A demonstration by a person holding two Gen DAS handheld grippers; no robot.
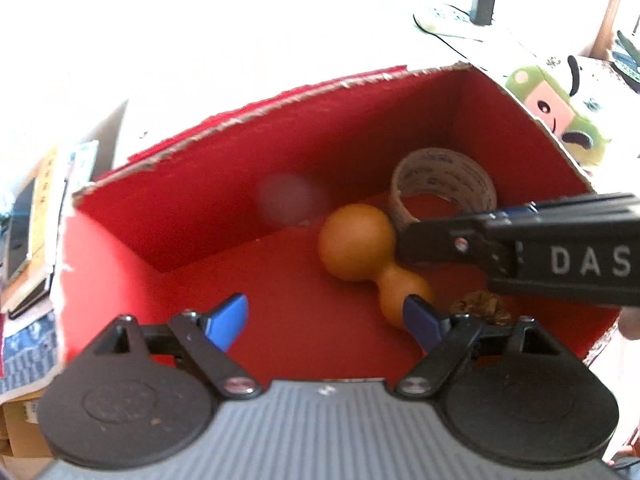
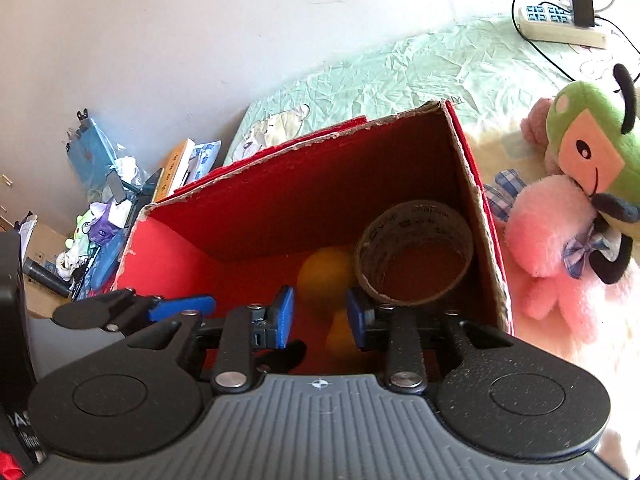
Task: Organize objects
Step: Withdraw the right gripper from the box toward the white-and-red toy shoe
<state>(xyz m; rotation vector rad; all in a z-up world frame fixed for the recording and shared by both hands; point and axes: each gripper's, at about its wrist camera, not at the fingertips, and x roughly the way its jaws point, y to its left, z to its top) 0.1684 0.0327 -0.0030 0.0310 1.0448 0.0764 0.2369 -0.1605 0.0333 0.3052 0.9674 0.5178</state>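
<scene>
A red open cardboard box (image 1: 224,168) sits on the bed. Inside it lie an orange peanut-shaped ball (image 1: 360,244), a roll of tape (image 1: 444,184) standing in the far right corner, and a small brown lump (image 1: 480,308). My left gripper (image 1: 324,316) is open and empty over the box floor, left of the ball. My right gripper (image 2: 320,312) is open and empty, just above the orange ball (image 2: 324,276) and in front of the tape roll (image 2: 416,252). It shows in the left wrist view (image 1: 520,248) reaching in from the right.
Plush toys, green and pink (image 2: 572,208), lie right of the box (image 2: 476,200). A power strip with a black adapter (image 2: 560,24) lies on the green sheet at the back. Books and clutter (image 2: 120,200) are stacked left of the box by the wall.
</scene>
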